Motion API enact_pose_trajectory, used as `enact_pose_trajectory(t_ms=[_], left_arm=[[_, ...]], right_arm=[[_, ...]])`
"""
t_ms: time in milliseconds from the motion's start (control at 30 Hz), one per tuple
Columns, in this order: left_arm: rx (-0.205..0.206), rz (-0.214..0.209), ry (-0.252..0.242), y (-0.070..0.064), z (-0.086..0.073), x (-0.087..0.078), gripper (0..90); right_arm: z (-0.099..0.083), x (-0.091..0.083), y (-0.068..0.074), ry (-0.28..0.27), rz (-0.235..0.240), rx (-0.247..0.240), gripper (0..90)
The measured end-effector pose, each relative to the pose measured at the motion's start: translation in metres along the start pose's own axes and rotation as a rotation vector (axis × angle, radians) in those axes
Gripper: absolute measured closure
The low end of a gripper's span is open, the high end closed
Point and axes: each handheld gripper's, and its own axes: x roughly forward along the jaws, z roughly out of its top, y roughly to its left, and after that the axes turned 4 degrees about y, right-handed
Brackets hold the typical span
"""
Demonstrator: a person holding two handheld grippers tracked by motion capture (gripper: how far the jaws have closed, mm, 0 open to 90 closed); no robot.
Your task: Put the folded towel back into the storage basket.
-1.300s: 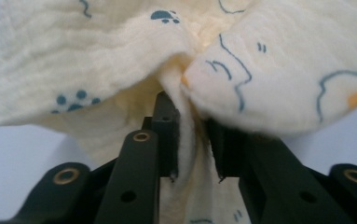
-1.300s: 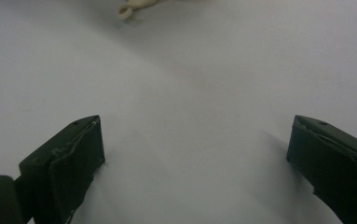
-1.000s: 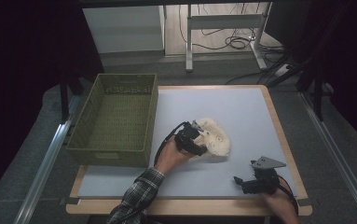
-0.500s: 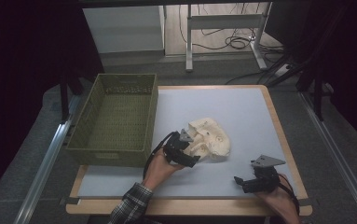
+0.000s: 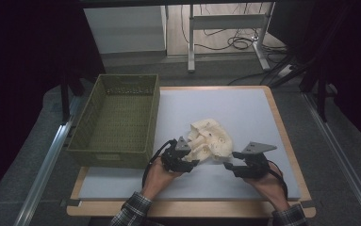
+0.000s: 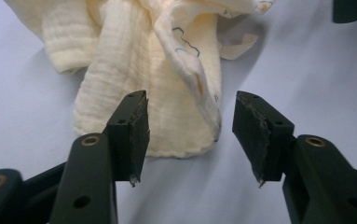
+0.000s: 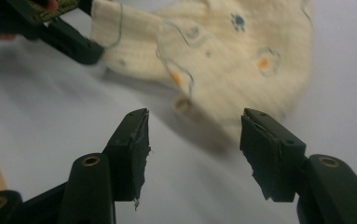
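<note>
A crumpled cream cloth (image 5: 209,140) with small printed shapes lies near the middle of the white table mat. My left gripper (image 5: 189,157) is at the cloth's near left edge, open. In the left gripper view the cloth (image 6: 157,70) lies just beyond the open gripper (image 6: 190,126), with its hem between the tips. My right gripper (image 5: 229,161) stands open just to the cloth's near right. In the right gripper view the cloth (image 7: 223,60) lies ahead of the open gripper (image 7: 195,140), and the left gripper's jaw shows at the top left.
An empty olive-green mesh basket (image 5: 117,120) stands at the left of the mat (image 5: 244,108), close to my left hand. The wooden table edge (image 5: 187,209) runs along the front. Dark floor, cables and a metal frame lie beyond the table.
My left gripper has pulled back toward the near edge of the cloth and let it go. My right gripper has moved left, up to the cloth.
</note>
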Motion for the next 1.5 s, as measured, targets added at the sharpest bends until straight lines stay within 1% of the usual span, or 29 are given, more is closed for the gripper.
enact_pose_trajectory(t_ms=[67, 167, 200, 233, 267, 300, 333, 433, 533, 600, 667, 733, 767, 800, 867, 967, 1000, 1033, 1067, 1133, 1167, 1200, 1233, 1267, 1367, 1400, 1433, 1467, 1500], left_arm=[[-0.011, -0.008, -0.011, 0.002, -0.001, 0.004, 54.6], [-0.013, -0.023, -0.007, 0.004, -0.001, 0.006, 65.8], [-0.018, -0.034, -0.01, 0.006, -0.002, 0.007, 72.7], [-0.018, -0.034, -0.01, 0.006, -0.002, 0.007, 77.0], [-0.023, -0.05, -0.017, 0.008, -0.002, 0.006, 81.8], [-0.023, -0.05, -0.017, 0.008, -0.002, 0.006, 84.6], [-0.024, -0.046, -0.025, 0.01, -0.002, 0.003, 86.4], [-0.02, -0.029, -0.036, 0.012, 0.0, -0.005, 87.2], [-0.026, -0.023, -0.048, 0.014, 0.001, -0.011, 87.4], [-0.031, -0.028, -0.062, 0.015, 0.003, -0.015, 87.4], [-0.028, -0.026, -0.071, 0.015, 0.005, -0.018, 87.3], [-0.026, -0.026, -0.07, 0.015, 0.008, -0.019, 87.3], [-0.026, -0.026, -0.07, 0.015, 0.008, -0.019, 87.3], [-0.029, -0.025, -0.067, 0.016, 0.01, -0.019, 87.3], [-0.033, -0.025, -0.063, 0.016, 0.01, -0.018, 87.3], [-0.048, -0.03, -0.049, 0.02, 0.009, -0.015, 87.2], [-0.052, -0.036, -0.047, 0.021, 0.008, -0.014, 87.2], [-0.059, -0.041, -0.048, 0.022, 0.007, -0.012, 87.1], [-0.065, -0.048, -0.049, 0.022, 0.006, -0.01, 87.2], [-0.066, -0.054, -0.047, 0.021, 0.004, -0.008, 87.3], [-0.066, -0.054, -0.047, 0.021, 0.004, -0.008, 87.4], [-0.062, -0.053, -0.041, 0.021, 0.003, -0.006, 87.5], [-0.063, -0.05, -0.04, 0.02, 0.003, -0.006, 87.5], [-0.055, -0.04, -0.035, 0.021, 0.001, -0.007, 87.6], [-0.057, -0.027, -0.041, 0.023, 0.0, -0.013, 87.7], [-0.057, -0.027, -0.041, 0.023, 0.0, -0.013, 87.7], [-0.061, -0.019, -0.049, 0.024, 0.0, -0.016, 87.7], [-0.061, -0.019, -0.049, 0.024, 0.0, -0.016, 87.7], [-0.062, -0.014, -0.057, 0.024, 0.0, -0.02, 87.7]], right_arm=[[0.015, 0.016, 0.004, 0.019, -0.018, -0.046, 42.5], [0.021, 0.025, 0.004, 0.033, -0.038, -0.065, 45.8], [0.025, 0.035, 0.003, 0.048, -0.061, -0.085, 55.9], [0.025, 0.035, 0.003, 0.048, -0.061, -0.085, 55.9], [0.027, 0.039, -0.001, 0.059, -0.075, -0.087, 71.0], [0.027, 0.039, -0.001, 0.059, -0.075, -0.087, 71.0], [0.028, 0.037, -0.005, 0.051, -0.076, -0.074, 82.5], [0.028, 0.026, -0.012, 0.018, -0.097, -0.049, 88.1], [0.028, 0.015, -0.019, 0.0, -0.107, -0.026, 89.5], [0.027, 0.002, -0.026, -0.018, -0.116, -0.005, 89.6], [0.026, -0.01, -0.033, -0.043, -0.079, 0.027, 89.1], [0.026, -0.011, -0.033, -0.048, -0.036, 0.044, 83.1], [0.026, -0.011, -0.033, -0.048, -0.036, 0.044, 83.1], [0.025, -0.006, -0.026, -0.036, 0.0, 0.041, 73.1], [0.025, -0.002, -0.022, -0.03, 0.003, 0.026, 69.0], [0.029, 0.012, -0.005, -0.025, 0.061, 0.001, 49.3], [0.029, 0.012, -0.005, -0.025, 0.061, 0.001, 49.3], [0.033, 0.02, 0.001, -0.015, 0.059, -0.018, 48.5], [0.034, 0.024, 0.003, -0.007, 0.048, -0.028, 49.5], [0.037, 0.034, 0.007, 0.013, 0.004, -0.054, 63.5], [0.037, 0.034, 0.007, 0.013, 0.004, -0.054, 63.5], [0.039, 0.042, 0.007, 0.039, -0.056, -0.061, 82.6], [0.039, 0.042, 0.007, 0.039, -0.056, -0.061, 82.6], [0.039, 0.041, 0.001, 0.033, -0.088, -0.042, 87.2], [0.038, 0.025, -0.013, 0.005, -0.13, -0.002, 87.6], [0.038, 0.025, -0.013, 0.005, -0.13, -0.002, 87.6], [0.035, 0.01, -0.024, -0.013, -0.153, 0.026, 87.5], [0.035, 0.01, -0.024, -0.013, -0.153, 0.026, 87.5], [0.032, -0.005, -0.035, -0.025, -0.178, 0.06, 87.5]])
